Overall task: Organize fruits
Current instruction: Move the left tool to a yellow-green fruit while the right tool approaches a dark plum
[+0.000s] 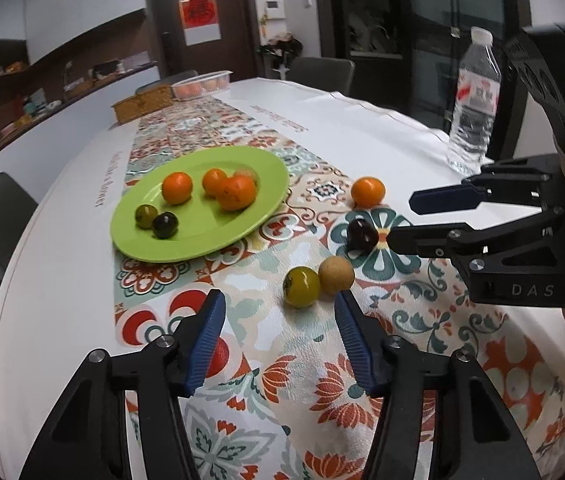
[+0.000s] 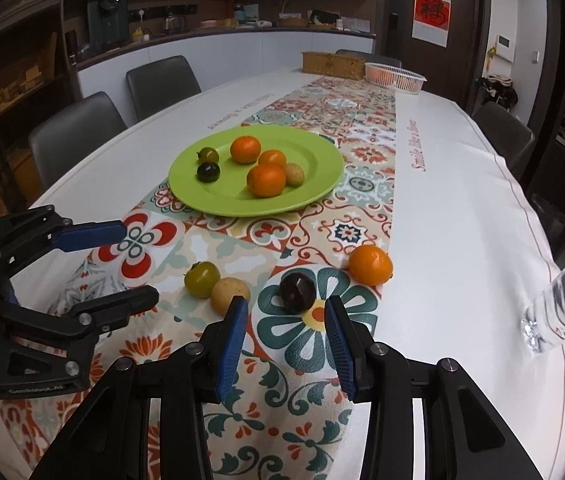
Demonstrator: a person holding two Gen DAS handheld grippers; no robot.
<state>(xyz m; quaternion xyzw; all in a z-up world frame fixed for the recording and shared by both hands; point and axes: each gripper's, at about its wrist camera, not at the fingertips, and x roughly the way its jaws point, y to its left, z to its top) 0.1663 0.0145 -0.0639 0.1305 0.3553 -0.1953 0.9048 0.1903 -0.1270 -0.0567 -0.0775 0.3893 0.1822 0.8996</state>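
A green plate (image 1: pixel 266 168) (image 2: pixel 322 160) holds three oranges, a tan fruit and two small dark green fruits. On the patterned runner lie a green fruit (image 1: pixel 301 286) (image 2: pixel 201 279), a tan fruit (image 1: pixel 336 274) (image 2: pixel 229 294), a dark purple fruit (image 1: pixel 361 234) (image 2: pixel 297 292) and an orange (image 1: pixel 367 191) (image 2: pixel 370 264). My left gripper (image 1: pixel 280 312) (image 2: pixel 140 264) is open and empty, just short of the green and tan fruits. My right gripper (image 2: pixel 287 316) (image 1: pixel 400 218) is open and empty, its fingertips just short of the purple fruit.
A clear water bottle (image 1: pixel 473 104) (image 2: pixel 562 300) stands at the table's right edge. A wicker box (image 2: pixel 332 65) and a plastic basket (image 2: pixel 394 76) of fruit sit at the far end. Grey chairs (image 2: pixel 78 132) line the table.
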